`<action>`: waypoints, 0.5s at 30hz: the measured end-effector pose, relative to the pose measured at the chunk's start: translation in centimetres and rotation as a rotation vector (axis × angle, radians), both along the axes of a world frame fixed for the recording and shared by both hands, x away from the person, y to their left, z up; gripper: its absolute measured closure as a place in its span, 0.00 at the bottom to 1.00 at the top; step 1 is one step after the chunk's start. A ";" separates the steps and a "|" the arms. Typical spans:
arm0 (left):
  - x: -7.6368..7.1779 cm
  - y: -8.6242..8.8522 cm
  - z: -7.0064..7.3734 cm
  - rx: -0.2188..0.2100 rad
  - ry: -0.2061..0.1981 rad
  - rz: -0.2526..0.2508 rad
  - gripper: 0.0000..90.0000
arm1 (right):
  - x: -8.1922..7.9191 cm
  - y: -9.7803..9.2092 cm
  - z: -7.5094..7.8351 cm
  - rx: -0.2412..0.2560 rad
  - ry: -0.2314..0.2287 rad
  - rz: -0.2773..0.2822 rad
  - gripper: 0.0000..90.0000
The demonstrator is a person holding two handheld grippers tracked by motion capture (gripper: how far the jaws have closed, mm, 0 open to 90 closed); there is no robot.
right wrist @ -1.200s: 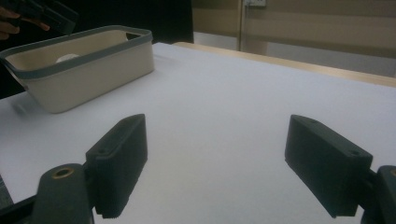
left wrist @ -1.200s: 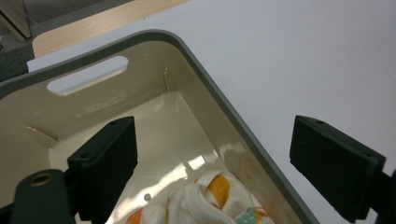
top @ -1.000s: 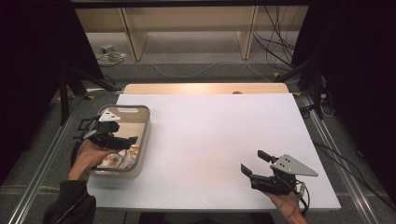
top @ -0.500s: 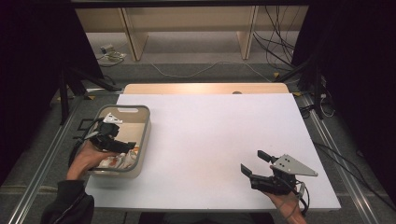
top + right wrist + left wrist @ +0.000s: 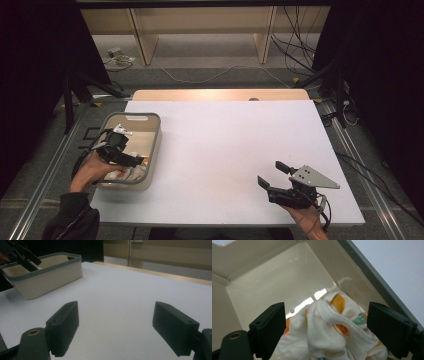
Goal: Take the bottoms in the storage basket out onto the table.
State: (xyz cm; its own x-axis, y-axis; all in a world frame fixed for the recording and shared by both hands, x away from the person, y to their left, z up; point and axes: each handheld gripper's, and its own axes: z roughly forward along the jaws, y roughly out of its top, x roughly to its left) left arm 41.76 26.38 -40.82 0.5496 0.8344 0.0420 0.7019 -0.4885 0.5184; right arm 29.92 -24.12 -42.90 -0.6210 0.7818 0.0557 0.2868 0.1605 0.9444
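left gripper (image 5: 325, 322): jaws wide, reaching into the beige bin (image 5: 155, 145) at left of the high view, straddling a crumpled white printed cloth (image 5: 332, 332), not gripping it | right gripper (image 5: 274, 174): jaws wide, nothing between them, over the white table (image 5: 230, 145) at lower right | cloth lay in the bin's near end

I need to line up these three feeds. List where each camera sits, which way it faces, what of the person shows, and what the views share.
High view: fixed above the person's side, facing forward and down on the white table; both hands and grippers enter from below.
Left gripper view: rides the left gripper, looking down into the beige bin at a patterned cloth between its open jaws.
Right gripper view: rides the right gripper, looking low across the table toward the bin; open jaws.
Shared: all three show the bin.
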 end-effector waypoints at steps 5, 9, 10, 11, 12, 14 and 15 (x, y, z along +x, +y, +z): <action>0.1 -0.2 -0.4 0.014 0.018 -0.008 0.17 | 0.0 0.0 0.0 0.000 0.000 0.000 0.24; 0.1 -0.3 -0.6 0.025 0.034 -0.017 0.17 | 0.0 0.0 0.0 0.000 0.000 0.001 0.24; 0.2 -0.3 -0.7 0.026 0.039 -0.020 0.17 | 0.0 0.0 0.0 0.000 0.000 0.000 0.24; 0.2 -0.3 -0.7 0.029 0.046 -0.023 0.17 | 0.0 0.0 0.0 0.000 0.001 0.000 0.24; 0.2 -0.4 -0.7 0.028 0.052 -0.022 0.17 | 0.0 0.0 0.0 0.000 0.001 0.000 0.24; 0.3 -0.4 -0.9 0.031 0.063 -0.022 0.17 | 0.0 0.0 0.0 0.002 0.002 0.000 0.24; 0.3 -0.4 -0.9 0.031 0.068 -0.021 0.17 | 0.0 0.0 0.0 0.002 0.002 0.000 0.24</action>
